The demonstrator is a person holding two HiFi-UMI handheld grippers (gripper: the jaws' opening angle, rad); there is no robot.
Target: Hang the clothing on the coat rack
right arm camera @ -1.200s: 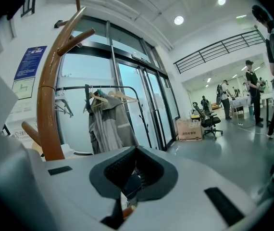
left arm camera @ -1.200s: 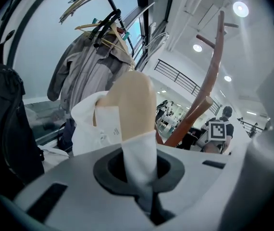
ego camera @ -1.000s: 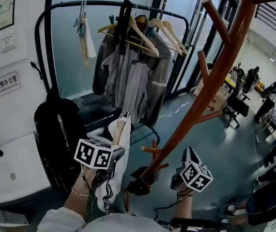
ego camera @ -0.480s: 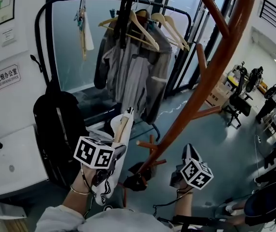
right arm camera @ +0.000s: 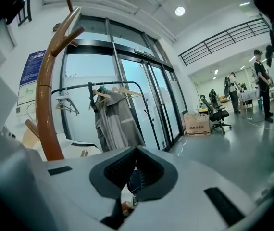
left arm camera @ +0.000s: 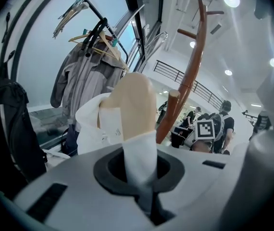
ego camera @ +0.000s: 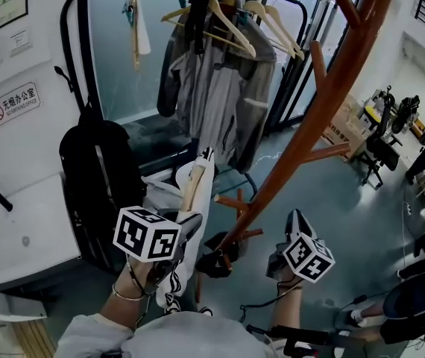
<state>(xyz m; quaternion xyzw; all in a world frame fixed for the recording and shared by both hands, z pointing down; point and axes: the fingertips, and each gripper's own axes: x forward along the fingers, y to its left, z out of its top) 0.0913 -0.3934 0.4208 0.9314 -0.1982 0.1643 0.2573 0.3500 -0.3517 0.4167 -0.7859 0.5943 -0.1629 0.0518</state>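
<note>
My left gripper (ego camera: 187,224) is shut on a white garment (ego camera: 200,200) that is draped over a pale wooden hanger (ego camera: 191,189). In the left gripper view the white cloth (left arm camera: 139,165) runs down into the closed jaws, with the hanger's end (left arm camera: 132,105) above it. The brown wooden coat rack (ego camera: 324,103) leans up to the right just beyond the garment, and its short lower pegs (ego camera: 231,202) are close to the cloth. My right gripper (ego camera: 295,219) stands to the right of the pole's foot, shut with nothing in it. The pole (right arm camera: 44,105) rises at the left of the right gripper view.
A black clothes rail (ego camera: 74,43) behind holds a grey jacket (ego camera: 220,80) and bare wooden hangers (ego camera: 272,21). A black backpack (ego camera: 97,177) hangs at the left above a white cabinet (ego camera: 19,237). Office chairs (ego camera: 380,151) and a cardboard box (ego camera: 344,136) stand at the right.
The left gripper has carried the hanger and white garment a little up and closer to the rack's pole. The right gripper has hardly moved.
</note>
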